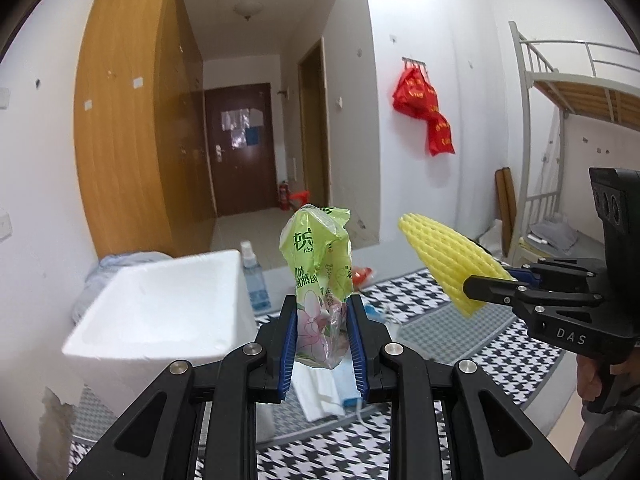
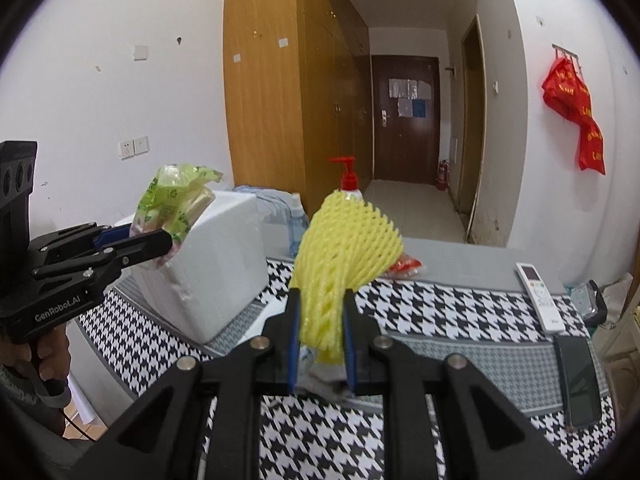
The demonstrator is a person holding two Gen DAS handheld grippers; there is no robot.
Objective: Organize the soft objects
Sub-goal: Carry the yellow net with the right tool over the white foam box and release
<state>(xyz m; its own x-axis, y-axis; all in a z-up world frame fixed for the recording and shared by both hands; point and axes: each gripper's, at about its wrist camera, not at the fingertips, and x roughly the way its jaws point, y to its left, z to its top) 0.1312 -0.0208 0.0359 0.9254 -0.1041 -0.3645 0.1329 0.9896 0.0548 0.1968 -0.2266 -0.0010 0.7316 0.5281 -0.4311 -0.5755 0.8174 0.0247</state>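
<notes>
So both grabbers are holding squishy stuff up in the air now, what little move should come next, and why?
Probably carry the left gripper sideways until it is over the white foam box. Its pads already pinch the green tissue pack, lifted clear of the checkered cloth, and the box sits open-topped just beside it. The right gripper holds the yellow foam net further off, so it can follow.

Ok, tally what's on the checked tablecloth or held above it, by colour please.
White: 3, foam box, remote, folded tissue
Yellow: 1, foam net
Green: 1, tissue pack
Black: 1, phone
Red: 1, wrapper
Total: 7
</notes>
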